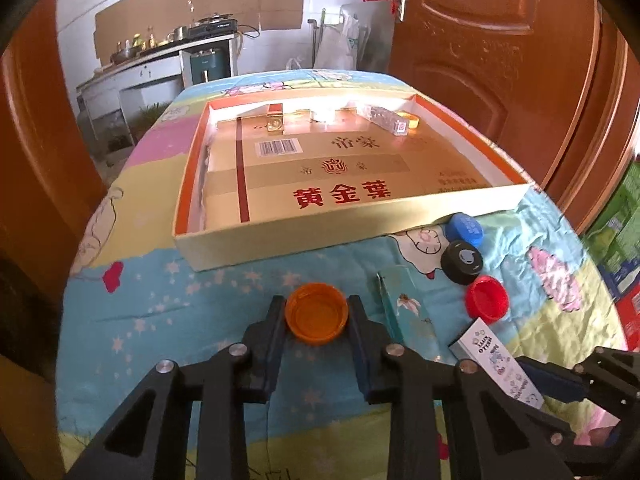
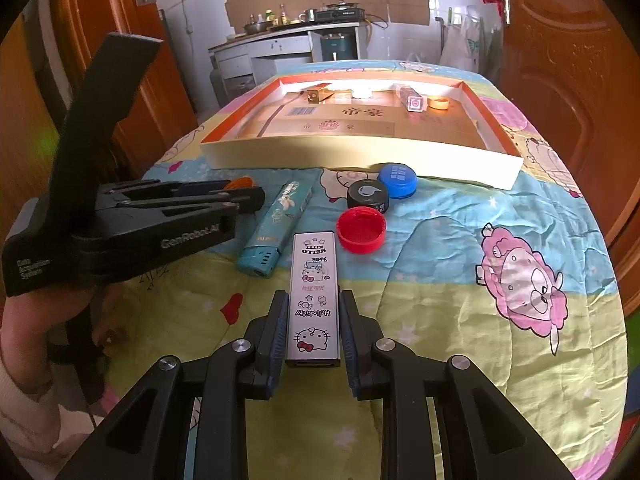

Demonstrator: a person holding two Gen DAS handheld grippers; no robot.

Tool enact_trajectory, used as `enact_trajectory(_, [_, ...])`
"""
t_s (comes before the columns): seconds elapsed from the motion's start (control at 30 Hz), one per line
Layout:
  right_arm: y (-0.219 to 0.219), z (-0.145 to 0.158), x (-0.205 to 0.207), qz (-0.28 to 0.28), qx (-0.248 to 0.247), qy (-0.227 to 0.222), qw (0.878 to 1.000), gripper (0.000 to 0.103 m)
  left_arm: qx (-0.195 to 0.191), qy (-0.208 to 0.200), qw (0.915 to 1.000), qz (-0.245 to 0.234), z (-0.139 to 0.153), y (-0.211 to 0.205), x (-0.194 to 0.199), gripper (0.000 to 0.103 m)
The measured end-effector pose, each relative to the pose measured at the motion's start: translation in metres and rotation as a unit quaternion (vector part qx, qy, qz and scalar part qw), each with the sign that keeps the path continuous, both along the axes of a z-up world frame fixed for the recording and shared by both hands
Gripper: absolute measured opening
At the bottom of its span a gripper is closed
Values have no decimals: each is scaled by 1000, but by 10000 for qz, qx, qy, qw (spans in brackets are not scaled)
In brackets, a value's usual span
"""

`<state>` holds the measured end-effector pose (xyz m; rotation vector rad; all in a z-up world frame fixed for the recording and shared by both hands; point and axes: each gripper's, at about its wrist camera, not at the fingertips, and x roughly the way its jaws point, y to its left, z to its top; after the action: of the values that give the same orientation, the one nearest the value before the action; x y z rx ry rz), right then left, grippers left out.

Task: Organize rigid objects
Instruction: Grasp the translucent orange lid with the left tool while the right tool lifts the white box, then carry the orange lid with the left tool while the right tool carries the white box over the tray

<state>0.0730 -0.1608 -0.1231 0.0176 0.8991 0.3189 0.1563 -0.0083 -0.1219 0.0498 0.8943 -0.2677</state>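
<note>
An orange bottle cap (image 1: pixel 317 314) lies open side up on the cartoon bedsheet, and my left gripper (image 1: pixel 316 301) is shut on it, a finger against each side. My right gripper (image 2: pixel 314 296) is shut on a white Hello Kitty lighter (image 2: pixel 313 272) that lies lengthwise between the pads. A shallow cardboard tray (image 1: pixel 280 236) stands beyond both. Between the grippers and the tray lie a teal lighter (image 2: pixel 280 224), a red cap (image 2: pixel 361 230), a black cap (image 2: pixel 367 196) and a blue cap (image 2: pixel 397 180). The left gripper (image 2: pixel 244 196) shows side-on in the right wrist view.
At the tray's far wall sit a gold lighter (image 1: pixel 276 120), a white cap (image 1: pixel 322 114), a clear lighter (image 1: pixel 386 118) and a yellow cap (image 1: pixel 410 119). Brown doors flank the table. A kitchen counter (image 1: pixel 160 56) stands behind. A person's hand (image 2: pixel 24 320) holds the left gripper.
</note>
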Motion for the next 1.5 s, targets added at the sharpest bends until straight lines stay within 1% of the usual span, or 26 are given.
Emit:
enact_trajectory(0.23, [-2, 7, -2, -17, 71, -25, 10000, 25, -253, 125, 9995, 139, 5, 9, -15, 30])
enact_trajectory(0.33, [-2, 15, -5, -9, 40, -114, 9999, 25, -280, 81, 9994, 161, 12, 9, -26, 30])
enact_trajectory(0.63, [-2, 47, -11, -81, 62, -434, 9990, 25, -303, -464, 9985, 53, 58, 7, -56, 30])
enact_trajectory(0.8, [0, 64, -11, -114, 41, -588, 9982, 25, -345, -670, 9972, 32, 75, 7, -56, 30])
enact_trajectory(1.03, [1, 79, -3, -139, 27, -693, 9975, 25, -413, -741, 9963, 165, 82, 12, -51, 30])
enact_trajectory(1.3, [7, 90, 9, -64, 73, -763, 9970, 25, -465, -804, 9950, 363, 91, 18, -38, 30])
enact_trajectory(1.5, [9, 93, 21, -42, 157, -755, 9970, 25, -425, -839, 9945, 471, 95, 17, -26, 30])
